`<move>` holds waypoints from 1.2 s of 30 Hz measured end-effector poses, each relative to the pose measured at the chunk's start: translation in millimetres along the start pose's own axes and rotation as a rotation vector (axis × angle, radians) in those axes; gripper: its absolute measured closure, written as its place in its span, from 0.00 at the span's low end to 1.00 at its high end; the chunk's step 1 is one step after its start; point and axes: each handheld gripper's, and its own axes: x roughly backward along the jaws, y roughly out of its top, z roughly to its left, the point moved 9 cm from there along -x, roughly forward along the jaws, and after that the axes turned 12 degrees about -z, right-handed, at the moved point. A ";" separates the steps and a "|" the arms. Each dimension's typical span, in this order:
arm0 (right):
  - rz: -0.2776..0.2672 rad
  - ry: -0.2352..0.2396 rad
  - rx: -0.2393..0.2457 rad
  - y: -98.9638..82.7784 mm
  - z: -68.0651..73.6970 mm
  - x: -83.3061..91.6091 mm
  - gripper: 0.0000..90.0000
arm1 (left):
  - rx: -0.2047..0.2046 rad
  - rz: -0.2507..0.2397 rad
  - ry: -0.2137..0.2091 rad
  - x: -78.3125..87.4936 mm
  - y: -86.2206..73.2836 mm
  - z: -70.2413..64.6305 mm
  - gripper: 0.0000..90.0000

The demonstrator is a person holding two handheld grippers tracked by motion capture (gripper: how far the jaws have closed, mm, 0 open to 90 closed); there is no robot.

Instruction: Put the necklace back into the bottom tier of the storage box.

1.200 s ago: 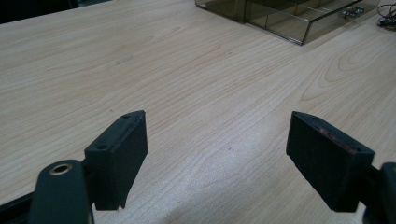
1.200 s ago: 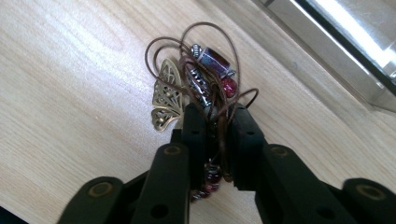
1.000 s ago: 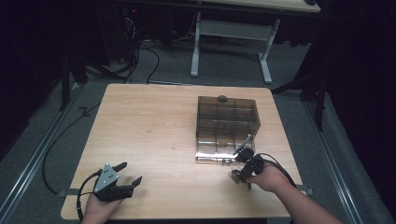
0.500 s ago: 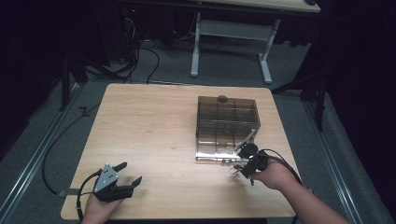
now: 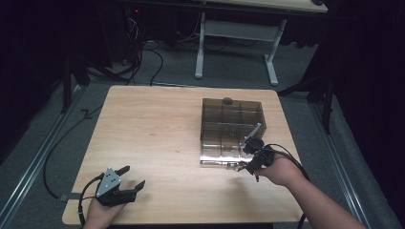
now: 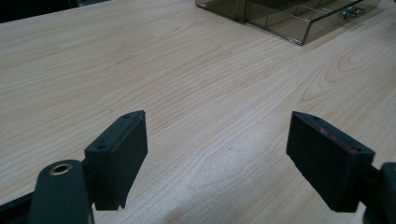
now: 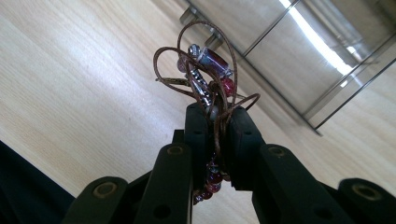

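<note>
Upward, beaded cord (image 7: 210, 79) from right tool (image 7: 217, 121)

From the right gripper view, the lower loops of the beaded cord (image 7: 212, 74) are disappearing between the pads of the right tool (image 7: 216, 122), so its full length is staying hidden. Beyond that tool, the smoky box (image 7: 299, 51) is running off the picture's top edge. From above, the small dark thing (image 5: 228, 100) on the box's far rim is too small to identify.
</note>
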 end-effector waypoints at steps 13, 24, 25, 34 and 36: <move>-0.019 -0.021 0.008 26.9 -9.0 4.4 0.90 | 0.000 0.002 -0.006 0.2 -0.1 -0.2 0.23; 0.009 -0.034 0.020 46.9 -14.5 -18.6 0.90 | 0.006 -0.002 -0.015 -0.1 0.1 -0.4 0.23; 0.012 -0.036 0.022 47.9 -14.9 -21.7 0.89 | 0.005 -0.001 -0.016 0.1 0.1 -0.4 0.23; 0.047 -0.034 0.018 54.1 -23.1 -42.3 0.89 | 0.005 -0.005 -0.018 0.5 0.3 -0.3 0.23; 0.060 -0.045 0.004 54.0 -23.8 -45.8 0.89 | 0.005 -0.004 -0.019 0.3 0.3 -0.4 0.23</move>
